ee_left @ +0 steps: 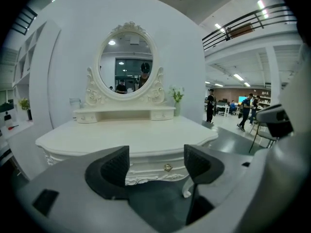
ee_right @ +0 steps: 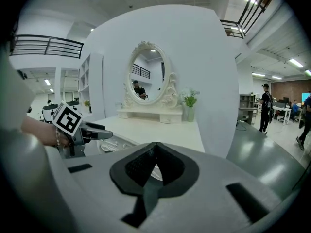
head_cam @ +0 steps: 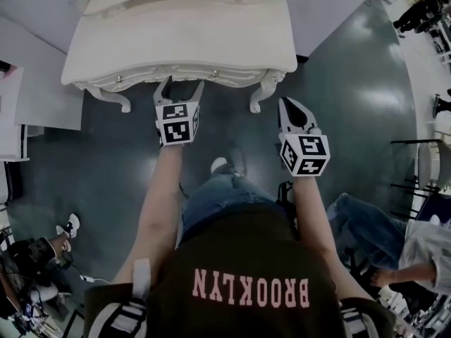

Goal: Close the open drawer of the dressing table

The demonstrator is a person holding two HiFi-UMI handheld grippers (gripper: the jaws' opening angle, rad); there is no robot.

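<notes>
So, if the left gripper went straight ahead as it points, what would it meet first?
Probably the dressing table's carved front, by the gold knob framed between the left gripper's open jaws.

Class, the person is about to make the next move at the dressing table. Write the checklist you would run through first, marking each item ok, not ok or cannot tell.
1. Left hand-held gripper jaws apart: ok.
2. Drawer knob framed between those jaws, not yet touched: ok.
3. Right hand-held gripper shut, empty, off the dressing table: ok.
4. Drawer standing open: cannot tell; its front looks about flush.
5. Nothing between left hand-held gripper and drawer: ok.
</notes>
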